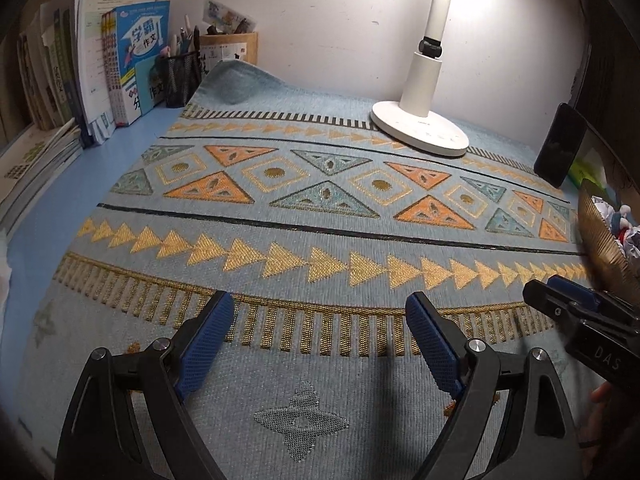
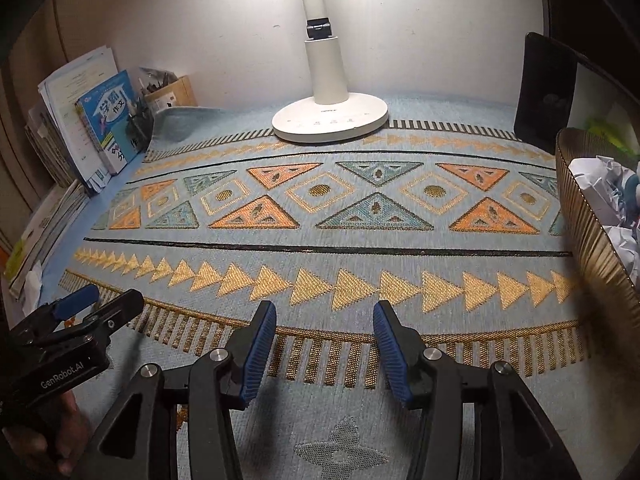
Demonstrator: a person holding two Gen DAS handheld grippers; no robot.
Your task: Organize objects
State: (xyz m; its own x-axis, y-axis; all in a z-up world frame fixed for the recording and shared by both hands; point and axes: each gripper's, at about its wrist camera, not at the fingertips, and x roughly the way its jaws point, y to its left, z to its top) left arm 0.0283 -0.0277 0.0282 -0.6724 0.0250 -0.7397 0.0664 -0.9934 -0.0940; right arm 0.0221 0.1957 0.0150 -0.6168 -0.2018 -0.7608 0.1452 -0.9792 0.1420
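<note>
Crumpled paper (image 2: 600, 184), white and mixed with bits of blue and red, fills a ribbed golden basket (image 2: 588, 236) at the right edge of the bench, resting on the patterned woven mat (image 1: 304, 216). From the left wrist view the same basket (image 1: 600, 236) shows only as a slice at the right border.

Both claws hang over the near part of the mat, pointed down toward it. The left claw (image 1: 320, 320) stands spread wide, its blue pads well apart with only the mat's gold fringe band between them. The right claw (image 2: 325, 340) is parted more narrowly, with nothing between its blue pads either. Each shows in the other's view: the right claw (image 1: 560, 296) near the basket, the left claw (image 2: 100, 304) at the lower left with a hand (image 2: 60, 432) below it.

A white desk lamp (image 2: 330, 120) stands on its round base at the far middle of the mat. A dark phone (image 2: 546, 92) leans upright at the far right, just behind the basket. At the far left, books (image 1: 136, 64) stand against the wall, with a black mesh pen holder (image 1: 182, 76) and a wooden box (image 1: 230, 50) beside them, where the mat's corner curls up.
</note>
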